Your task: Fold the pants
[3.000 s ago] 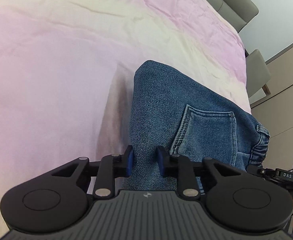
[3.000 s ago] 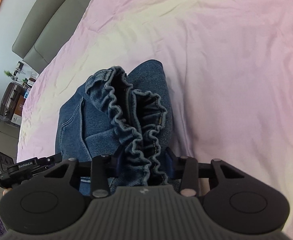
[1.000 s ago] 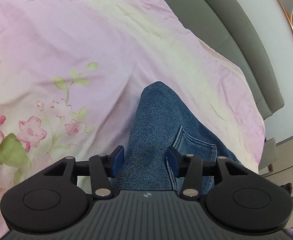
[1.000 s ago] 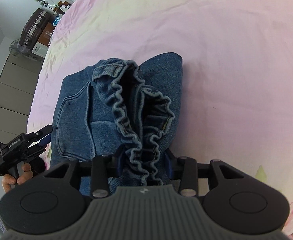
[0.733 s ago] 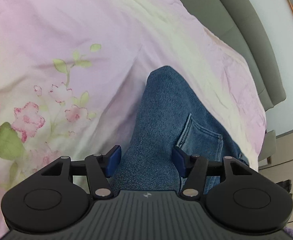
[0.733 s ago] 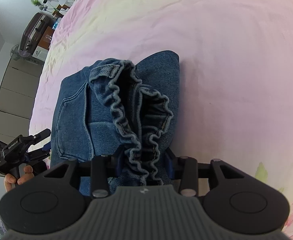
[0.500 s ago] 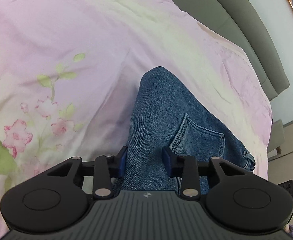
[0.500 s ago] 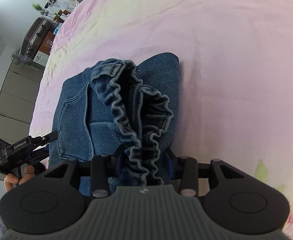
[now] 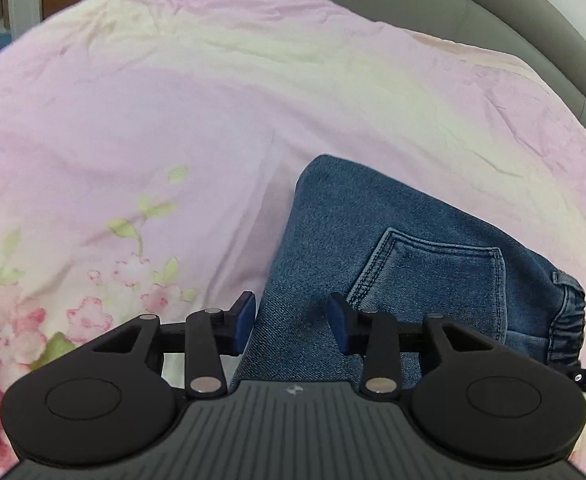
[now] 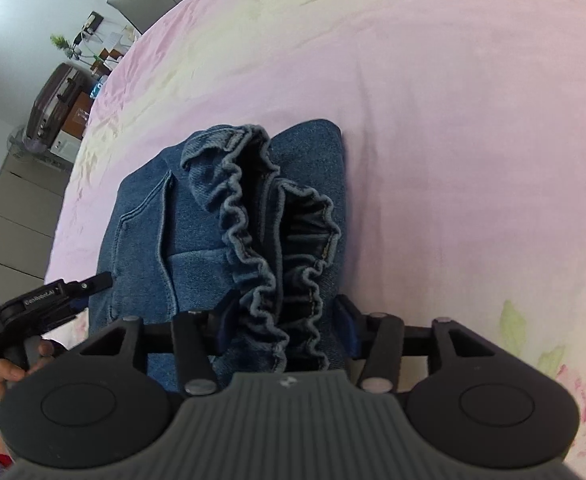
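Note:
Folded blue denim pants (image 9: pixel 393 264) lie as a compact bundle on the pink bedspread (image 9: pixel 173 120). A back pocket (image 9: pixel 433 276) faces up. My left gripper (image 9: pixel 291 322) straddles the folded edge, its blue pads (image 9: pixel 245 320) apart and not pressing the cloth. In the right wrist view the pants (image 10: pixel 197 232) show their ruffled elastic waistband (image 10: pixel 277 240). My right gripper (image 10: pixel 285 320) is shut on that waistband bunch. The left gripper (image 10: pixel 53 296) shows at the lower left there, held by a hand.
The bedspread (image 10: pixel 453 120) has a floral print near the close edge (image 9: pixel 33 312). A grey headboard (image 9: pixel 513 20) runs behind the bed. A suitcase (image 10: pixel 49 104) and cabinets (image 10: pixel 9 208) stand beyond the bed's far side.
My left gripper opened, narrowed around the fold, then opened again. Both cameras swung toward the headboard. My right gripper kept its hold on the waistband.

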`<state>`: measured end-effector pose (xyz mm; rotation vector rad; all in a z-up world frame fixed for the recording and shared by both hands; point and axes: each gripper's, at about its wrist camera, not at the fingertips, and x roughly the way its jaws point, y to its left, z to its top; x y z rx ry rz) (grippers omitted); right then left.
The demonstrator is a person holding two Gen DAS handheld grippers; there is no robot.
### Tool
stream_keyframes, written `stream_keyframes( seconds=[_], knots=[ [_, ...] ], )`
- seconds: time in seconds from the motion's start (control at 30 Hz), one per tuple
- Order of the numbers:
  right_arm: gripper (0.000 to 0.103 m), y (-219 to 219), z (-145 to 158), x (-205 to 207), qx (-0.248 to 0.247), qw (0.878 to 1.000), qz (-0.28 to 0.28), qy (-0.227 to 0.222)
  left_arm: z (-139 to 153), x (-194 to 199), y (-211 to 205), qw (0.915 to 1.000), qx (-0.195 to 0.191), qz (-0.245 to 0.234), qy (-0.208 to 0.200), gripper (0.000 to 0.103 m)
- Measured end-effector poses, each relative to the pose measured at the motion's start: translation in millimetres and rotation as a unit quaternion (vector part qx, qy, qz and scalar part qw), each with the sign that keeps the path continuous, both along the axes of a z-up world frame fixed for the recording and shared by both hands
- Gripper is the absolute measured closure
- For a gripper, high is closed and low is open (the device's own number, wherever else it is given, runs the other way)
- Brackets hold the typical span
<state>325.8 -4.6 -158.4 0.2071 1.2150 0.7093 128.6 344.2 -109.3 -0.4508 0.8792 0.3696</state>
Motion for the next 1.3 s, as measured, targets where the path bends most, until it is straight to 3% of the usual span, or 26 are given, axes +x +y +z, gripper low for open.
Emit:
stream_keyframes(
  seconds=[0.1, 0.2, 0.37, 0.5, 0.63, 0.67, 1.0, 1.3],
  knots=[
    [0.041, 7, 36, -18, -0.046, 0.995, 0.022, -0.082, 32, -12, -25, 0.9979, 0.062, -0.012, -0.013, 0.05],
    [0.038, 2, 74, -39, -0.052, 0.988, 0.033, -0.144, 71, -29, -57, 0.9902, 0.13, -0.024, -0.045, 0.049],
    [0.032, -17, 137, -90, -0.054, 0.966, 0.038, -0.251, 136, -59, -121, 0.9665, 0.234, -0.05, -0.092, 0.044],
    [0.026, -40, 173, -131, -0.032, 0.954, 0.036, -0.297, 178, -91, -167, 0.9476, 0.284, -0.08, -0.122, 0.036],
    [0.014, -62, 195, -172, -0.011, 0.944, 0.023, -0.329, 198, -115, -197, 0.9426, 0.282, -0.105, -0.146, 0.028],
    [0.004, -66, 200, -184, -0.014, 0.941, 0.009, -0.338, 199, -122, -202, 0.9437, 0.275, -0.106, -0.15, 0.026],
    [0.005, -102, 214, -268, 0.016, 0.921, -0.016, -0.388, 170, -176, -232, 0.959, 0.218, -0.061, -0.171, 0.021],
    [0.005, -110, 196, -311, 0.005, 0.906, -0.037, -0.423, 150, -198, -255, 0.9537, 0.235, -0.021, -0.187, 0.014]
  ],
)
